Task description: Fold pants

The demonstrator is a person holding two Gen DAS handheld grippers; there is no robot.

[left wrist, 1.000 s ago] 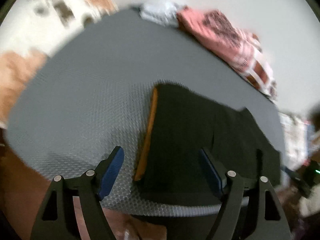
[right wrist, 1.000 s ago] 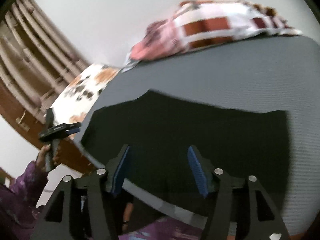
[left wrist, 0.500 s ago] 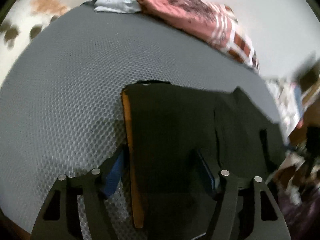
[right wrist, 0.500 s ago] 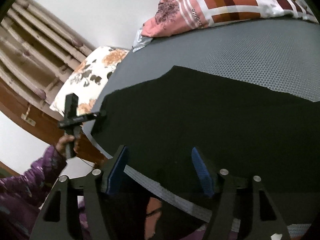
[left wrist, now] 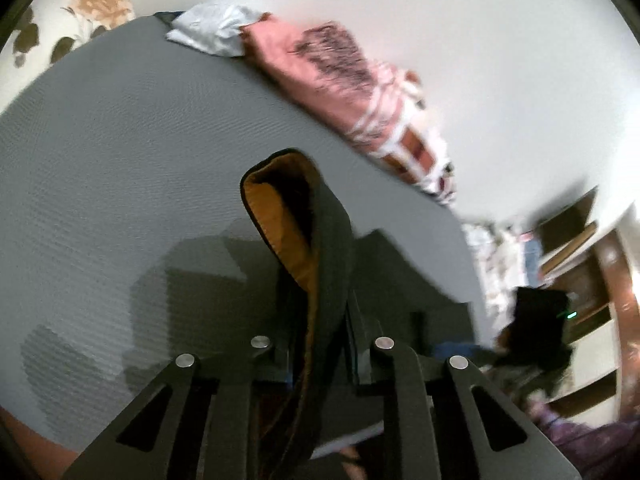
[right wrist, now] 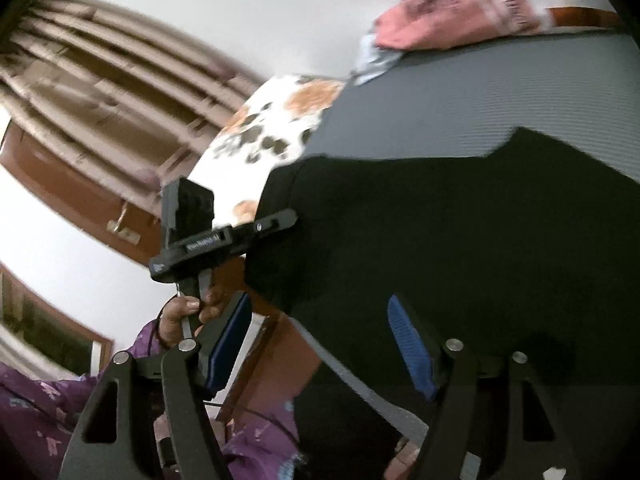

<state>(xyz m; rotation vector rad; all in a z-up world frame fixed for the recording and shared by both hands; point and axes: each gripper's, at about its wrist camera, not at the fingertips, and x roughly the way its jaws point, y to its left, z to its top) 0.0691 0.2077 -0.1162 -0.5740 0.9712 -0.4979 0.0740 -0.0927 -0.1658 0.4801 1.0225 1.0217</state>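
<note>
Your left tool (left wrist: 320, 356) has just closed on the pants (left wrist: 320, 248) waistband at the bed's (left wrist: 100, 160) near edge; right tool (right wrist: 320, 344) spread, empty—begin folding.

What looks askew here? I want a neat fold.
The pants' waist end is bunched and lifted off the bed in the left hand-held gripper, orange lining showing. The rest lies flat.

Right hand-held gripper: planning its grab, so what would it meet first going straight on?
Most likely the black pants on the grey mattress, ahead of its open jaws; depth is uncertain.
</note>
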